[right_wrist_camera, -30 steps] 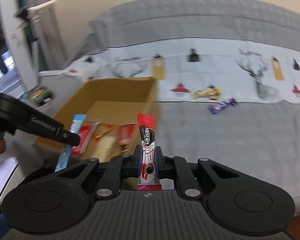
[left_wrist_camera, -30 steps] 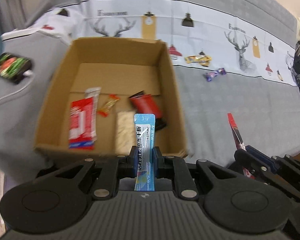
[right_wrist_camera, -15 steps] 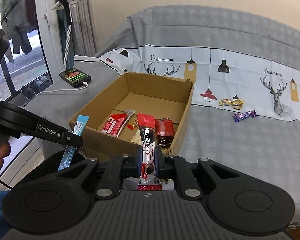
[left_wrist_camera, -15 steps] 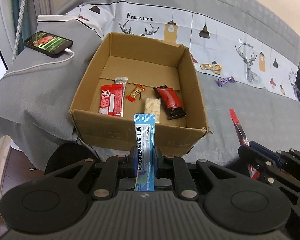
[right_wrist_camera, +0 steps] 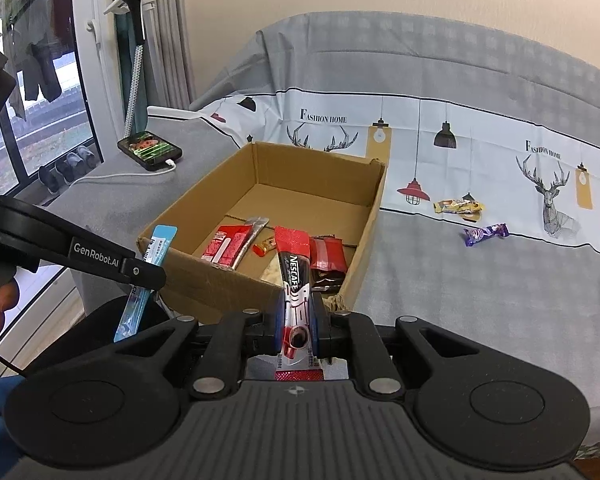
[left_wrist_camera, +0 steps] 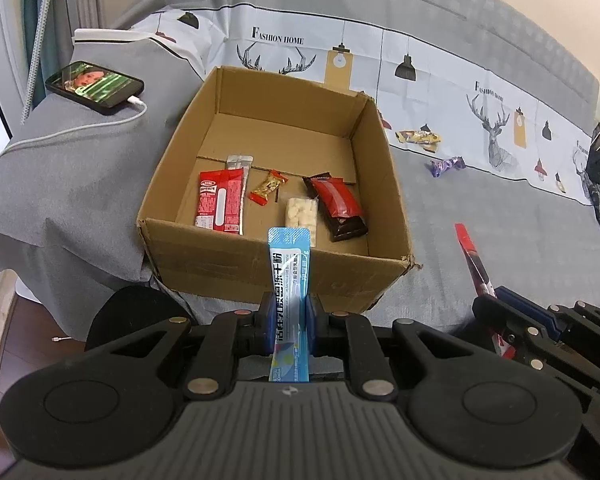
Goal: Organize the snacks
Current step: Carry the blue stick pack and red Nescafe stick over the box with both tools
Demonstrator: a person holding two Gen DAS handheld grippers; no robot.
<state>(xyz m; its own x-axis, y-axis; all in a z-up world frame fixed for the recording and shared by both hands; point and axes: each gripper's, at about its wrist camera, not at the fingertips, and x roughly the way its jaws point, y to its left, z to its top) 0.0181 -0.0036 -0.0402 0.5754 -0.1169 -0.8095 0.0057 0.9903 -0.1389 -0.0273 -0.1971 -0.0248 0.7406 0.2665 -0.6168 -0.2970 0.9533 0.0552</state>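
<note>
Left wrist view: our left gripper (left_wrist_camera: pixel 289 322) is clamped on the blue sachet (left_wrist_camera: pixel 289 276), pads on its lower half, top standing upright just short of the near wall of the cardboard box (left_wrist_camera: pixel 272 258). Sachet reads as light, thin film, floppy along its length; the low hold leaves a long free end that will likely wag, so we'd judge release needs to happen over the box floor, not over the wall. Inside the box: red packet (left_wrist_camera: pixel 219 202), small orange candy (left_wrist_camera: pixel 268 186), white puffed bar (left_wrist_camera: pixel 300 215), dark red bar (left_wrist_camera: pixel 337 206). Loose on the cloth, well apart from the box: yellow wrapper (left_wrist_camera: pixel 418 137) and purple candy (left_wrist_camera: pixel 446 166). At lower right edge, right gripper (left_wrist_camera: pixel 496 312) shows edge-on with a red stick.

Right wrist view: our right gripper (right_wrist_camera: pixel 297 322) is closed on the Nescafe stick (right_wrist_camera: pixel 296 280), gripped low, top leaning over the box's near right corner. Same handling: light, slick foil, bends easily; the mid-to-low pinch across the flat faces looks secure. Both items still outside the box. Yellow and purple sweets are small and crinkly; we'd pinch across the body, not the twisted ends.
</note>
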